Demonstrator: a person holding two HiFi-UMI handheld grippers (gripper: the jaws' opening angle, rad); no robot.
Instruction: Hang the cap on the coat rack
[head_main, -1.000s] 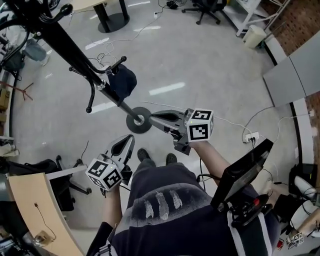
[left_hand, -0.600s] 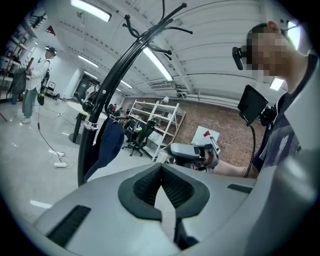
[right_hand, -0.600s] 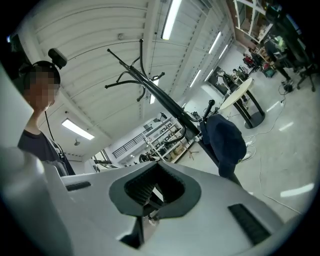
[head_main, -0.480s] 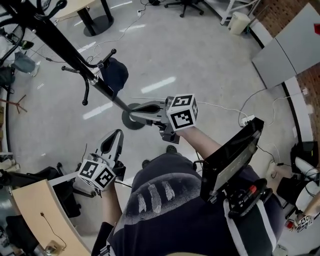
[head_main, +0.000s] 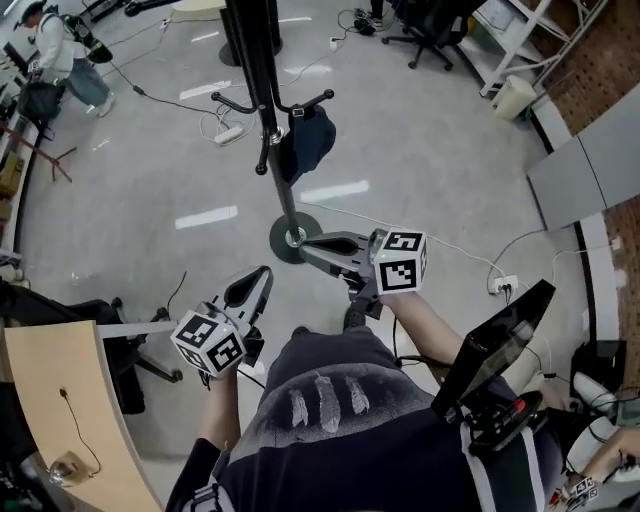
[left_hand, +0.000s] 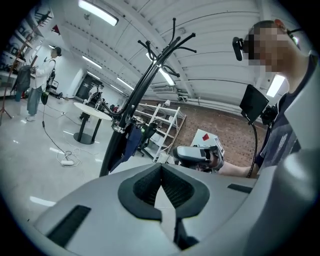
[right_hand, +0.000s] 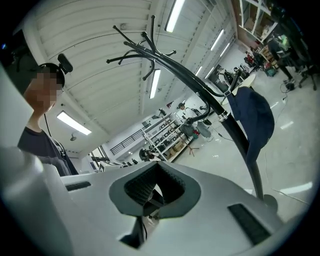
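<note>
Note the cap (head_main: 305, 140) hanging from a lower hook of the rack (head_main: 272, 110), against the pole and well above the round base (head_main: 290, 240). Nearer in, find the right gripper (head_main: 310, 242) beside that base in the head view, closed tight on nothing. Down-left, see the left gripper (head_main: 250, 290), likewise closed and empty. Beyond, spot the floor (head_main: 430, 160), a cable (head_main: 455, 242), a person (head_main: 60, 55).

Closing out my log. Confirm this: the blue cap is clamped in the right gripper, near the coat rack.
Not right. The blue cap hangs on the coat rack; the right gripper, near it, is shut and empty. The right gripper view shows it.
</note>
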